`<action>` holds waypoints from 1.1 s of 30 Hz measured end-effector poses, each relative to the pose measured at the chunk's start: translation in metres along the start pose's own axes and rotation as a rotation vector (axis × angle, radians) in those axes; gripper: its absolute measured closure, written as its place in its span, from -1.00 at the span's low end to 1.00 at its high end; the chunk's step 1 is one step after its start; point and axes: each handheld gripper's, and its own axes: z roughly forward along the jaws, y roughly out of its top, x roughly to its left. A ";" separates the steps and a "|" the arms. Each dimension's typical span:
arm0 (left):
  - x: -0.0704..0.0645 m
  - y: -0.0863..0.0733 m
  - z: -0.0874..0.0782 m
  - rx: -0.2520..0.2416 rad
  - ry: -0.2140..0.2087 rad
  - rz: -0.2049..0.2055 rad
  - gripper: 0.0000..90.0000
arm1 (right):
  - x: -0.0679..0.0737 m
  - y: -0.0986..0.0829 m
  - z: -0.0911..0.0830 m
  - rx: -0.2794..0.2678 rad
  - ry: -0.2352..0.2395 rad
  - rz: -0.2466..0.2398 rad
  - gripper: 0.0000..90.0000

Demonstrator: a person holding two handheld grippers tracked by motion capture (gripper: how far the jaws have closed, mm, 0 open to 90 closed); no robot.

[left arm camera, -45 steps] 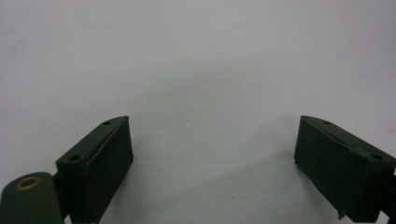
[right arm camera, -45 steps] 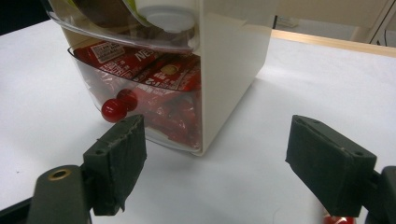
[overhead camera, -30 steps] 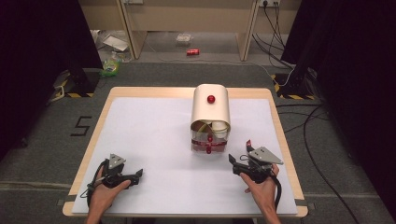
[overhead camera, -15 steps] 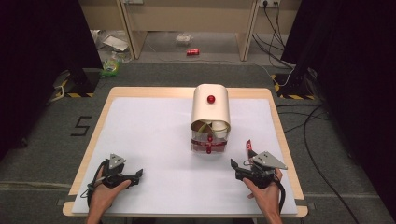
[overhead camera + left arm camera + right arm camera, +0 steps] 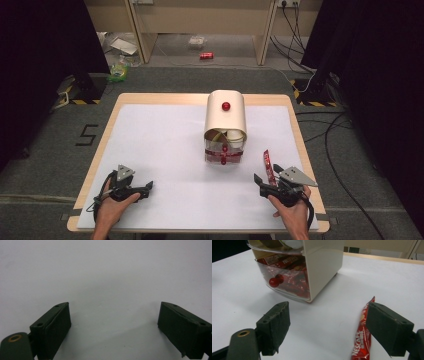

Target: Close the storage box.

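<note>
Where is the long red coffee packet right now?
The red coffee packet lies flat on the white table, just beside the open right gripper and to the right of the cream drawer box.

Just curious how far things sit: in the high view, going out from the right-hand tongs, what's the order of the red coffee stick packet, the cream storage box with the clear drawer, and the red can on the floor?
1. Red coffee stick packet: beside the right tongs.
2. Cream storage box with clear drawer: mid-table, ahead and leftward.
3. Red can: on the floor beyond the table.
</note>
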 end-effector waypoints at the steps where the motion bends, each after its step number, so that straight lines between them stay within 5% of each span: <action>1: 0.000 0.000 0.000 0.000 0.000 0.000 -0.77 | -0.001 -0.001 -0.001 -0.004 -0.003 -0.002 -0.55; 11: 0.000 0.000 0.000 0.001 -0.001 0.000 -0.77 | -0.014 -0.005 -0.013 -0.011 -0.027 0.015 -0.54; 33: 0.000 0.000 0.000 0.000 0.000 0.001 -0.77 | -0.017 -0.012 -0.022 0.003 -0.035 0.009 -0.54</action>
